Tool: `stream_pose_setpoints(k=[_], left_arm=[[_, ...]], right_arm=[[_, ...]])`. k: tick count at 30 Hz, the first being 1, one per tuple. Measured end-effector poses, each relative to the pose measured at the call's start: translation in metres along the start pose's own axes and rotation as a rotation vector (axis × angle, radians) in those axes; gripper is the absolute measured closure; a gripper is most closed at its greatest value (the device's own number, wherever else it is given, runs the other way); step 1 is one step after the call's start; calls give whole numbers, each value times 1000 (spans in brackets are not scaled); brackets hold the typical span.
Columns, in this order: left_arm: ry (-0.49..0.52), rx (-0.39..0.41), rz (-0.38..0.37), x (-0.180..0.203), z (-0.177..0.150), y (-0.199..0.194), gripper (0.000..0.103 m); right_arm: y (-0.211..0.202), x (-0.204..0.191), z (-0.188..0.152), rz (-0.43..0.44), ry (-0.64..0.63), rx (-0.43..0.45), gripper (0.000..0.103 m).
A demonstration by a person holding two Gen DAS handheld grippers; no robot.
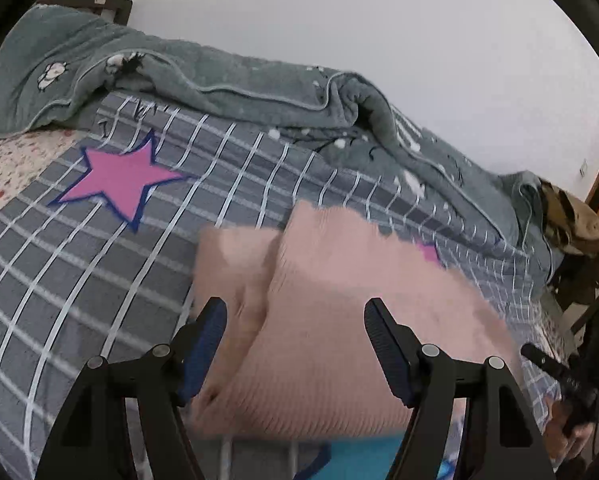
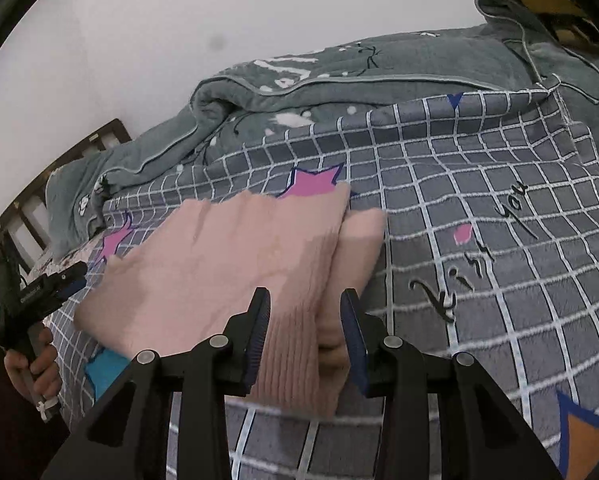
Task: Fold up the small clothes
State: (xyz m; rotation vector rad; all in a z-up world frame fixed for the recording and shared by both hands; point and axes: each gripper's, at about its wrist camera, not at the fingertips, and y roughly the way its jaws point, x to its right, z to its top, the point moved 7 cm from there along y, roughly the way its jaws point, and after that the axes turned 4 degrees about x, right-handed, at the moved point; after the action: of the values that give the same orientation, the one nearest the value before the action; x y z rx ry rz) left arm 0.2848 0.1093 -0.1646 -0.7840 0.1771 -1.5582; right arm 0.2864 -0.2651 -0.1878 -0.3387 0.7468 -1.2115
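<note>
A small pink ribbed knit garment (image 1: 339,320) lies on the grey checked bedspread (image 1: 99,280), with a fold running along it. My left gripper (image 1: 295,308) is open, its jaws spread wide above the garment's near left part, holding nothing. In the right wrist view the same garment (image 2: 227,264) lies flat; my right gripper (image 2: 305,300) is open, its jaws apart over the garment's near right edge by the fold. The left gripper also shows in the right wrist view (image 2: 51,284), and the right gripper at the edge of the left wrist view (image 1: 555,368).
A grey-green fleece blanket (image 1: 219,80) is bunched along the wall side of the bed. A pink star print (image 1: 119,176) lies left of the garment. A wooden headboard (image 2: 39,184) stands at one end. A blue patch (image 2: 107,364) shows at the bed's near edge.
</note>
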Motion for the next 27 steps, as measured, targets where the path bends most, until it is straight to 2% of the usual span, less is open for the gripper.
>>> stream_pose_setpoints(k=[4, 8, 12, 16, 18, 19, 20, 22, 25, 27], left_arm=[[-28, -24, -60, -11, -19, -15, 35], [10, -8, -95, -6, -18, -19, 35], [66, -24, -88, 3, -19, -9, 38], [102, -58, -47, 8, -19, 6, 39], [99, -70, -38, 7, -19, 9, 46], [92, -78, -37, 5, -20, 10, 57], [84, -86, -39, 3, -21, 10, 72], [62, -103, -52, -2, -25, 9, 90], [25, -117, -103, -9, -29, 3, 94], [-9, -113, -142, -13, -32, -4, 95]], right_arm=[[-5, -1, -14, 4, 24, -7, 66], [-4, -10, -18, 20, 5, -7, 67], [4, -12, -21, 5, -4, -29, 74], [10, -13, -22, 1, -11, -41, 75], [13, -12, -23, 0, -6, -51, 75], [15, -10, -23, 4, 2, -56, 75], [17, -10, -24, 10, 9, -59, 76], [16, -10, -23, 12, 10, -49, 94], [12, -16, -22, 29, -28, -33, 97], [2, -17, -16, 34, -44, 20, 97]])
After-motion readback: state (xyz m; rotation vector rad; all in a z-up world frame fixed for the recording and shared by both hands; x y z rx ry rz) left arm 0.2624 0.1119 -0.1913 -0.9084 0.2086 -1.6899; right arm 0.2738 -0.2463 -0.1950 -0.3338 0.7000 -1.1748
